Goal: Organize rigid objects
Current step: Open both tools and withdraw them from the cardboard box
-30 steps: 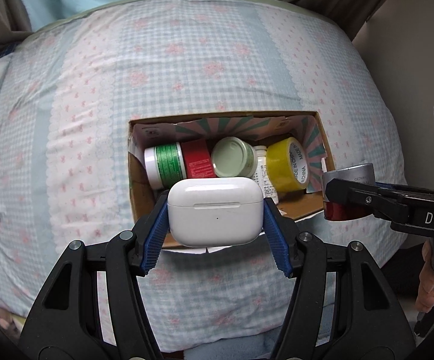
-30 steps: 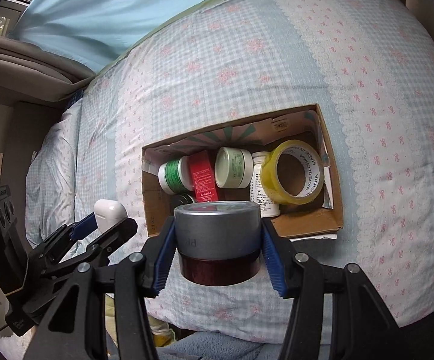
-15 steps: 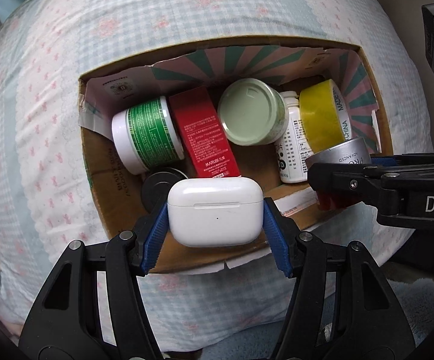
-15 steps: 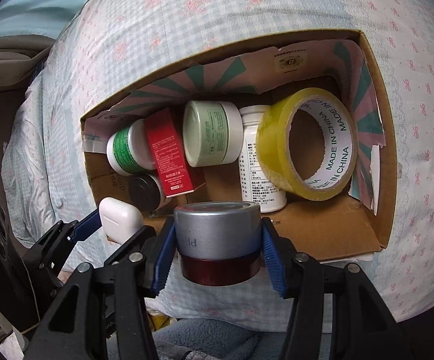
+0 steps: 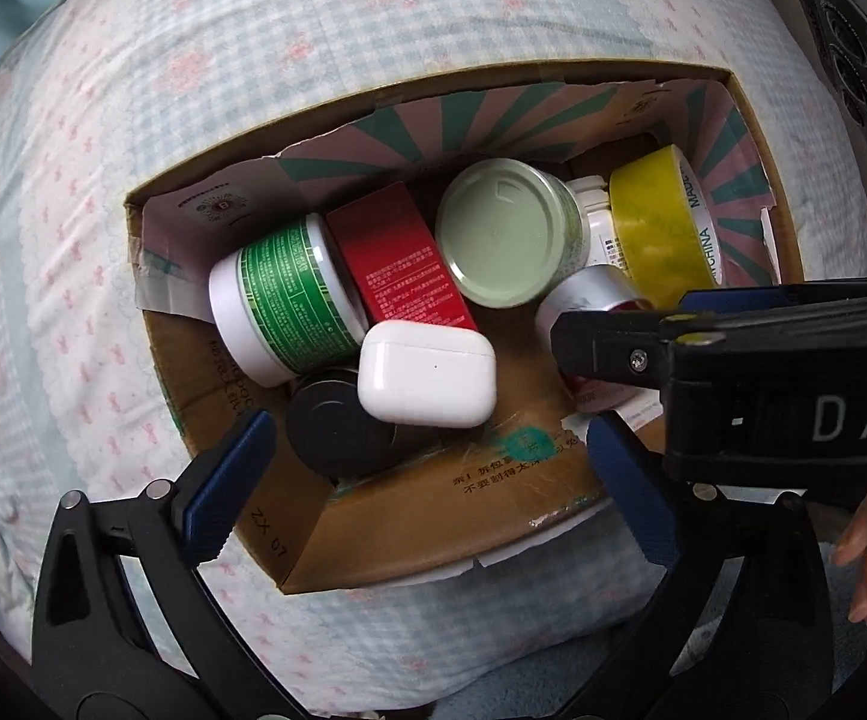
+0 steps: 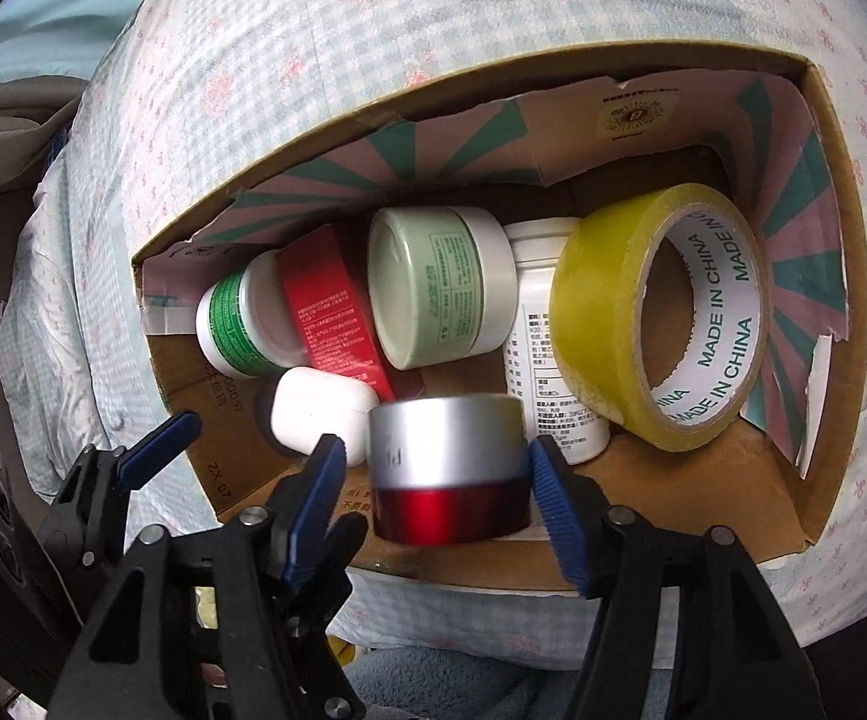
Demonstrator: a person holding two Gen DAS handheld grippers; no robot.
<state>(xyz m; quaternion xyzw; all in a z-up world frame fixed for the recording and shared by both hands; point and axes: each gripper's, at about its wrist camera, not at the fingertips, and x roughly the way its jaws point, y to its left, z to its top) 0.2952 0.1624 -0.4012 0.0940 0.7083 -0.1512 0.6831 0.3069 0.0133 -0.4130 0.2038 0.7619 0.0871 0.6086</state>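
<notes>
Left claw (image 5: 421, 468) released; white rounded plastic earbud case (image 5: 427, 373) lies long axis crosswise in the cardboard box (image 5: 451, 516). Right claw (image 6: 436, 468) spread beside upright silver-lidded red jar (image 6: 448, 468)

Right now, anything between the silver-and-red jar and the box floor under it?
Nothing visible. The silver-and-red jar sits between the opened fingers of the right hand-held gripper, over bare cardboard of the box. The white earbud case lies left, the white bottle behind.

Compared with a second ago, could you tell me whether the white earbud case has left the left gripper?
Yes. The white earbud case now lies inside the cardboard box, on the black lid. The left gripper stands open around nothing.
</notes>
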